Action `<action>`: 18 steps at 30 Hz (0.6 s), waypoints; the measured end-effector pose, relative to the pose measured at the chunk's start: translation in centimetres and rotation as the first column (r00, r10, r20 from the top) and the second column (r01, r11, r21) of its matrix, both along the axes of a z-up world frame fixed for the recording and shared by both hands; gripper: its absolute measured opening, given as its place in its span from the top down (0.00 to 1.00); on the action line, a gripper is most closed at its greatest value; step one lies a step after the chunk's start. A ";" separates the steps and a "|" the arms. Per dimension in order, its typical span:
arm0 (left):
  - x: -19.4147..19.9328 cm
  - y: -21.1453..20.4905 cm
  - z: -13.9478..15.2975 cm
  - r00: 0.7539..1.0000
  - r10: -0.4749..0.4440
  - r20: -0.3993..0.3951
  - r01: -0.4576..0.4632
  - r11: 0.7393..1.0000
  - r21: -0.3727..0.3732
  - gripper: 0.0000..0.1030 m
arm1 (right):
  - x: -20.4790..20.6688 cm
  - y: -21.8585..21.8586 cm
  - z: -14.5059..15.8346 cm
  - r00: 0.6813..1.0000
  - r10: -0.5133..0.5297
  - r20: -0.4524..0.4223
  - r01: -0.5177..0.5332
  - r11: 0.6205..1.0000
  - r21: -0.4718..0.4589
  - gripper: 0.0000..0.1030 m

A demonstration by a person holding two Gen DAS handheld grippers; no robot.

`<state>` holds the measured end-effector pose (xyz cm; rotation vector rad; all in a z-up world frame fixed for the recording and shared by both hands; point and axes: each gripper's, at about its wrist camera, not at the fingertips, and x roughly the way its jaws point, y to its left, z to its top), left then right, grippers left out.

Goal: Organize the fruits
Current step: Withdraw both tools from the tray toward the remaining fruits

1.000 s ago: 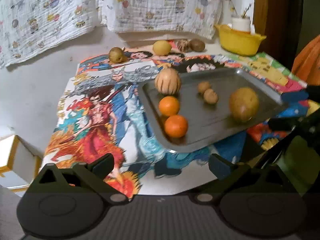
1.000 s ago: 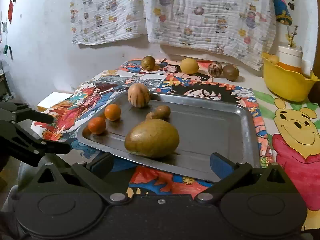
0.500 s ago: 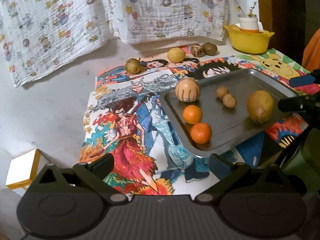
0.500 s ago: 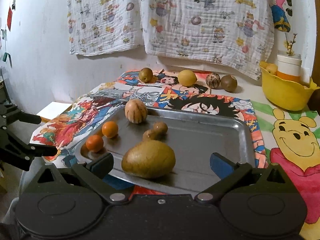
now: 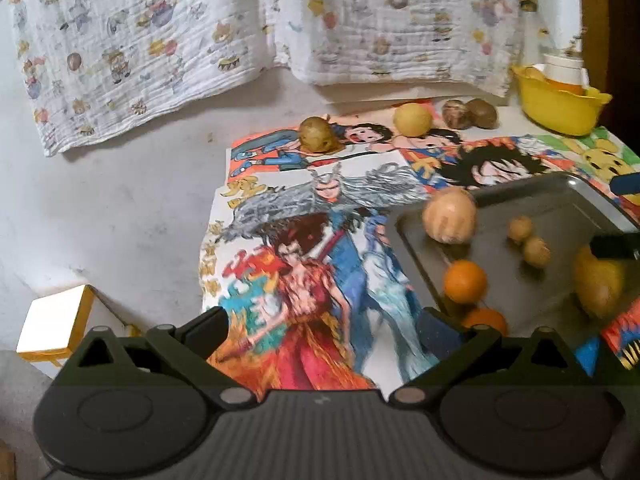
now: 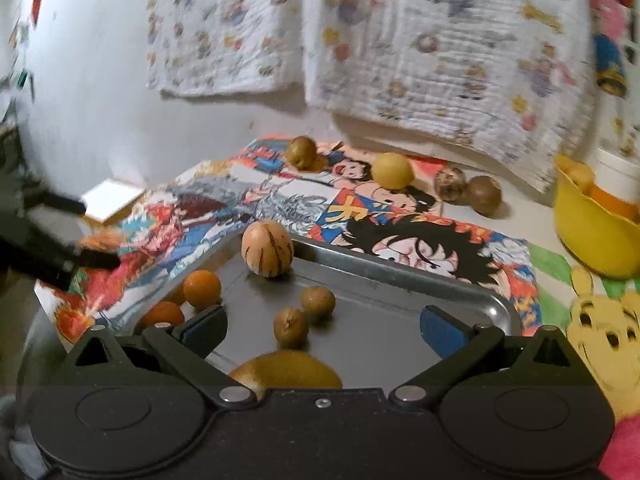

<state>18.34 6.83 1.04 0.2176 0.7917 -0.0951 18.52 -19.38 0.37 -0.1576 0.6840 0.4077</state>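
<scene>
Right wrist view looks down on the metal tray (image 6: 400, 276), which sits on the near part of the worktop (image 6: 516, 216) on the cartoon-printed cloth (image 6: 404, 236). In the tray lie a striped round fruit (image 6: 267, 249) near its far left corner, two oranges (image 6: 202, 289) along its left edge, two small brown fruits (image 6: 318, 300) close together in the middle, and a large yellow-green fruit (image 6: 286, 368) at the near edge, just under my right gripper (image 6: 322, 326). That gripper hangs over the tray with its jaws spread wide and nothing between them. Along the worktop's far edge four more fruits wait outside the tray: a brownish-green one (image 6: 301, 152), a yellow one (image 6: 392, 170), and a speckled one (image 6: 450, 184) touching a dark brown one (image 6: 484, 195). A yellow bowl (image 6: 592, 232) stands at the far right corner. My left gripper (image 5: 322, 330) is also open and empty, over the cloth left of the tray.
</scene>
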 end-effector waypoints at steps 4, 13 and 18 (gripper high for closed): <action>3.1 0.3 0.0 1.000 0.016 -0.009 -0.016 1.000 0.014 0.00 | 2.4 1.2 0.0 0.999 0.053 -0.007 -0.053 0.996 -0.068 0.01; 10.3 -1.0 -0.4 1.000 -0.004 0.007 0.004 1.000 0.002 0.00 | 8.3 1.1 0.6 0.998 0.053 0.019 -0.052 0.997 -0.061 0.01; 14.0 -1.4 -0.9 1.000 -0.002 0.030 0.004 0.999 -0.036 0.00 | 11.9 0.1 1.2 0.998 0.013 0.058 -0.011 0.999 -0.041 0.01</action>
